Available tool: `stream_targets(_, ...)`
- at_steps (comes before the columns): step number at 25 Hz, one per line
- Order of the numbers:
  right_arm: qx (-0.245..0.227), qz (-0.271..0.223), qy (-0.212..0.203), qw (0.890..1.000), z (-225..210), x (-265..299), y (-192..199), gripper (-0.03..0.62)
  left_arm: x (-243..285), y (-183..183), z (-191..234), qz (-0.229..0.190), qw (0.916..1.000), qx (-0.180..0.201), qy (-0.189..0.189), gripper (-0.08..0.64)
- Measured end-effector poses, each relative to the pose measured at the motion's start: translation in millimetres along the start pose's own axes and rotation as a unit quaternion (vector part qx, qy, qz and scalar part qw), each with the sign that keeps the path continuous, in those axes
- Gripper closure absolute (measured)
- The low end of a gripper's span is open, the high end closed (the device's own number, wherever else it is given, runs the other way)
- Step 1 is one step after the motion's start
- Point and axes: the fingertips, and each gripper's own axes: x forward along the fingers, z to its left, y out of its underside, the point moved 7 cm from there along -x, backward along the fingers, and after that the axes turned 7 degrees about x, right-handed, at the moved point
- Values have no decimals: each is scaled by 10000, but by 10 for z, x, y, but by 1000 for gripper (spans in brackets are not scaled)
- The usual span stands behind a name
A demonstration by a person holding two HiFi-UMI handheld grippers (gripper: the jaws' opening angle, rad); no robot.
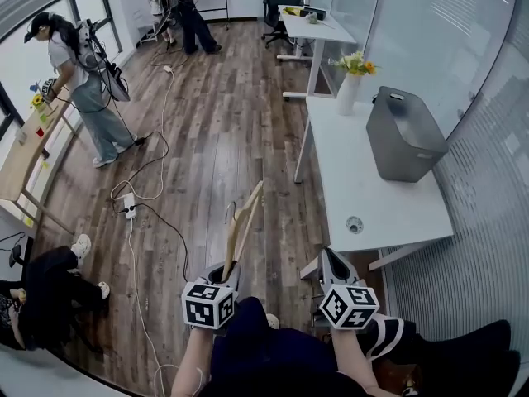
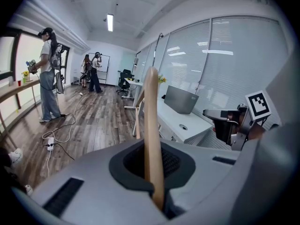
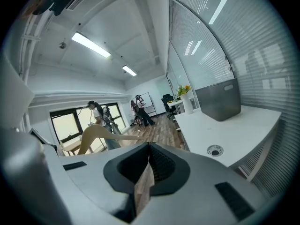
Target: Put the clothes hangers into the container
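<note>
A wooden clothes hanger (image 1: 245, 222) sticks up and forward from my left gripper (image 1: 230, 267), which is shut on its lower end. In the left gripper view the hanger (image 2: 151, 125) rises straight out between the closed jaws of my left gripper (image 2: 153, 165). My right gripper (image 1: 332, 263) is beside it, near the corner of the white table (image 1: 364, 197), its jaws shut with nothing in them; the right gripper view shows its tips (image 3: 149, 146) closed. The grey container (image 1: 405, 135) stands on the table's far right, seen also as the container (image 3: 218, 100) past the right gripper.
A vase of flowers (image 1: 351, 85) stands at the table's far end. A round cable hole (image 1: 355, 224) is in the tabletop. Cables and a power strip (image 1: 128, 205) lie on the wood floor at left. A person (image 1: 87, 89) stands at left, and others are farther back.
</note>
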Motion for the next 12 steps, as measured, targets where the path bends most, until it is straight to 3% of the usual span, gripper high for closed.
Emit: stream_targets(12, 49, 99, 6, 9999, -70, 175, 25, 565, 175, -41, 52, 40, 10000, -6, 21, 551)
